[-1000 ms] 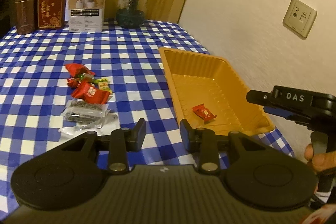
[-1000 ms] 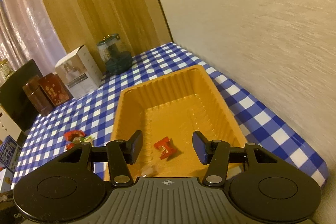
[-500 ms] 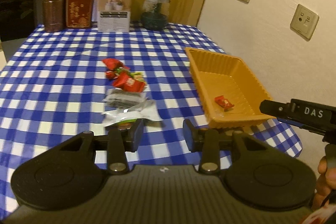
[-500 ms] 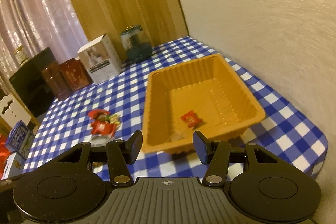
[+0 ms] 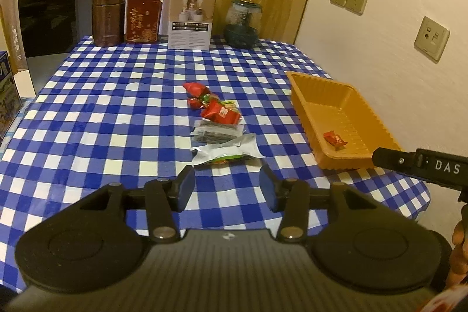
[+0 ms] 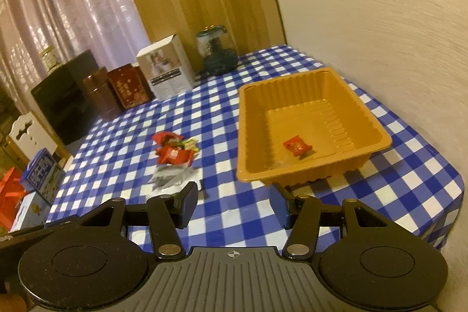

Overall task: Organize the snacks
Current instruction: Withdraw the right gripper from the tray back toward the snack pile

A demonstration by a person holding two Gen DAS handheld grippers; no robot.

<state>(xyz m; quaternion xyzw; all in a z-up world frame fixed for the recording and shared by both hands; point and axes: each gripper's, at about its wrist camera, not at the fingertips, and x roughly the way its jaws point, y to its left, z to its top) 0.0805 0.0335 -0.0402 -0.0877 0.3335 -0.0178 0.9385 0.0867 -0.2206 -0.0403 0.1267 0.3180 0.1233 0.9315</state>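
While beyond left tool (image 5: 226, 186), snacks (image 5: 218, 119).

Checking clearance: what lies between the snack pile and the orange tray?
Only bare checkered tablecloth separates the snack pile from the orange tray, in both views.

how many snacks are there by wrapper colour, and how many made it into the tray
Red wrappers: 4, with 3 in the pile on the checked tablecloth and 1 in the orange tray.
Dark packet: 1.
Silver packet: 1.
Small green-yellow candies: a few, too small to count.
Total: 6 clear snacks, 1 in the tray.
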